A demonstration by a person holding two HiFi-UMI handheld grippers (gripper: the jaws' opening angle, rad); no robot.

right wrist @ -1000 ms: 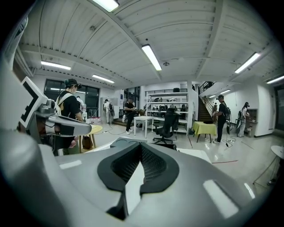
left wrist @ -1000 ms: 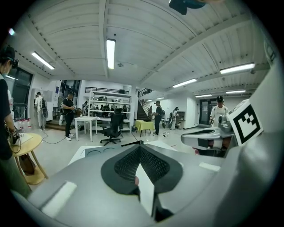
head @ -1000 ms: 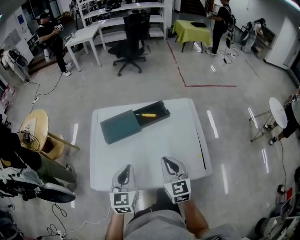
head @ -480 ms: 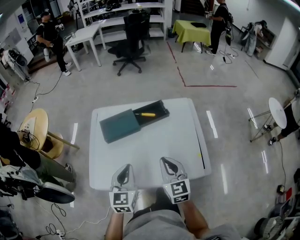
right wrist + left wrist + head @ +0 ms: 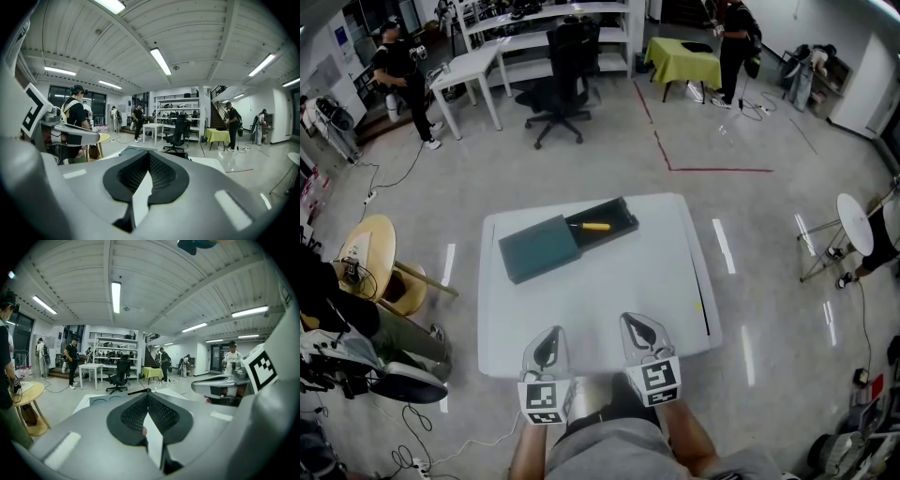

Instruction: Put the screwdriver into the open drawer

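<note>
A dark green drawer box [image 5: 537,249] lies on the white table [image 5: 609,300], towards its far left. Its drawer [image 5: 628,217] is pulled open to the right. The yellow-handled screwdriver [image 5: 594,226] lies inside that drawer. My left gripper [image 5: 549,338] and right gripper [image 5: 639,325] hover side by side at the table's near edge, well short of the box. In the left gripper view the left gripper [image 5: 147,392] has its jaws together with nothing between them. The right gripper [image 5: 151,153] looks the same in the right gripper view.
A black office chair [image 5: 562,80] and white desks stand beyond the table. A yellow-green table [image 5: 682,61] is at the back right. A round wooden stool [image 5: 370,253] is at the left and a small round white table [image 5: 855,223] at the right. People stand at the back.
Both grippers, the drawer and the screwdriver have stayed where they were. Only the people at the back have shifted a little.
</note>
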